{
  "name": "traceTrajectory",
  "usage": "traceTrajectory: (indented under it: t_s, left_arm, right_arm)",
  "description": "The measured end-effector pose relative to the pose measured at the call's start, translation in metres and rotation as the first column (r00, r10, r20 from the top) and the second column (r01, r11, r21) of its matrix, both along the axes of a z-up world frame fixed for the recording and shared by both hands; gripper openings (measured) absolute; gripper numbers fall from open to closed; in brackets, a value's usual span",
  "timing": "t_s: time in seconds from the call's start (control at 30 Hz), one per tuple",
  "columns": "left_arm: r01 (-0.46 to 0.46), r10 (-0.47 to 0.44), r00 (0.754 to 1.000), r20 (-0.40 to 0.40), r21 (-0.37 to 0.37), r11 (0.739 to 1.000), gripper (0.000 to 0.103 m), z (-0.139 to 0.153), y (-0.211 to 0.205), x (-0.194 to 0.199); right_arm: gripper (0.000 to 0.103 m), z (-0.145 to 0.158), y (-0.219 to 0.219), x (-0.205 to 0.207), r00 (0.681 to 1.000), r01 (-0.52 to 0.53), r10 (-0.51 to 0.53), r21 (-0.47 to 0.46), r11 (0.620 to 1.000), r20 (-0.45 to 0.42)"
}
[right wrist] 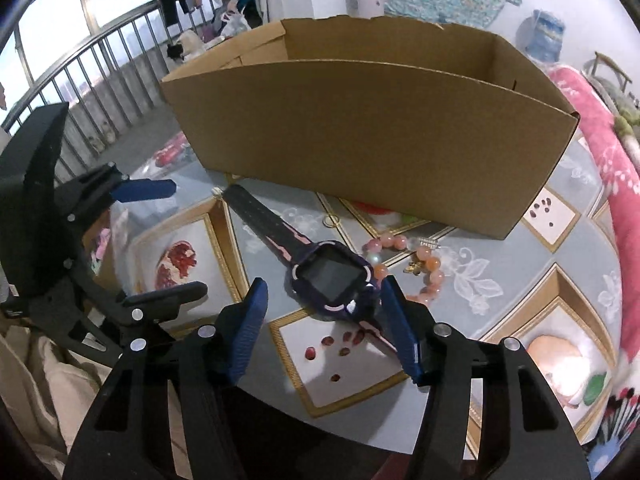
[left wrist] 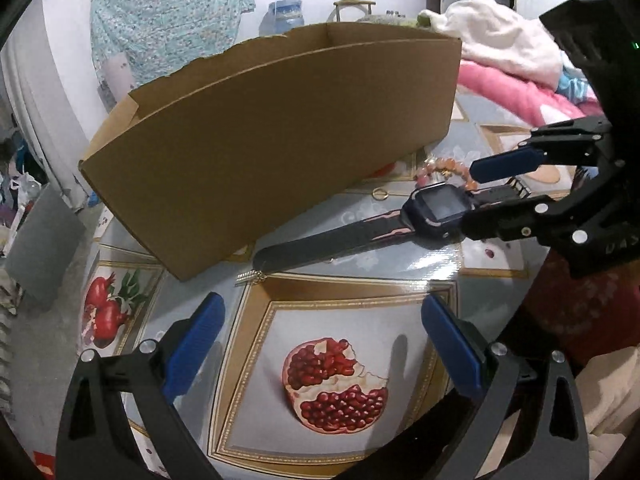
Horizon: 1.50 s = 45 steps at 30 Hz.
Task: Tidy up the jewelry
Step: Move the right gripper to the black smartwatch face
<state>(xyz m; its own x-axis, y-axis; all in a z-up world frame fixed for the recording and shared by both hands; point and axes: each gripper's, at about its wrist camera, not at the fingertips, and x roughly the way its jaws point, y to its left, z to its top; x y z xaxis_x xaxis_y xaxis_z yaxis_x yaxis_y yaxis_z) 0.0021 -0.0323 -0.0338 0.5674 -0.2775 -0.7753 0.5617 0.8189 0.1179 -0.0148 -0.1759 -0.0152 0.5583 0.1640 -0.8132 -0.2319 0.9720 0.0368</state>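
The watch (right wrist: 334, 280) lies flat on the bench (right wrist: 520, 264) in front of the cardboard box (right wrist: 360, 136), bead bracelet (right wrist: 424, 268) just beside it. Right claw (right wrist: 320, 308) straddles the watch face, half open, gripping nothing. Left claw (left wrist: 320, 316) gapes wide, empty

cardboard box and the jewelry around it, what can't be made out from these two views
- Cardboard box: floor hidden by its near wall, both views.
- Bead bracelet: partly behind the watch and right gripper, left wrist view.
- Small gold piece at the strap end: too small to identify.
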Motion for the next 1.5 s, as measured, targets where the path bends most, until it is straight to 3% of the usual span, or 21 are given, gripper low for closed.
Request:
traceTrajectory:
  t_s: [0.3,0.77,0.93,1.5]
  left_arm:
    - [-0.077,0.08,0.996,-0.033,0.076,0.994,0.097,-0.006,-0.001,0.013]
    - [-0.13,0.136,0.988,-0.068,0.083,0.988,0.097,-0.008,0.005,0.015]
    - [-0.128,0.134,0.988,-0.071,0.083,0.988,0.097,-0.008,0.005,0.012]
    - [-0.134,0.135,0.989,-0.052,0.037,0.99,0.097,-0.013,0.015,0.02]
  right_arm:
    - [0.053,-0.008,0.007,0.004,1.0,-0.03,0.03,-0.093,0.995,0.005]
    - [0.048,-0.017,0.02,0.003,0.998,-0.062,0.064,-0.217,0.974,0.002]
    - [0.048,-0.022,0.025,0.004,0.998,-0.064,0.066,-0.226,0.972,0.001]
    - [0.047,-0.012,0.002,0.02,0.996,-0.073,0.066,-0.099,0.992,-0.067]
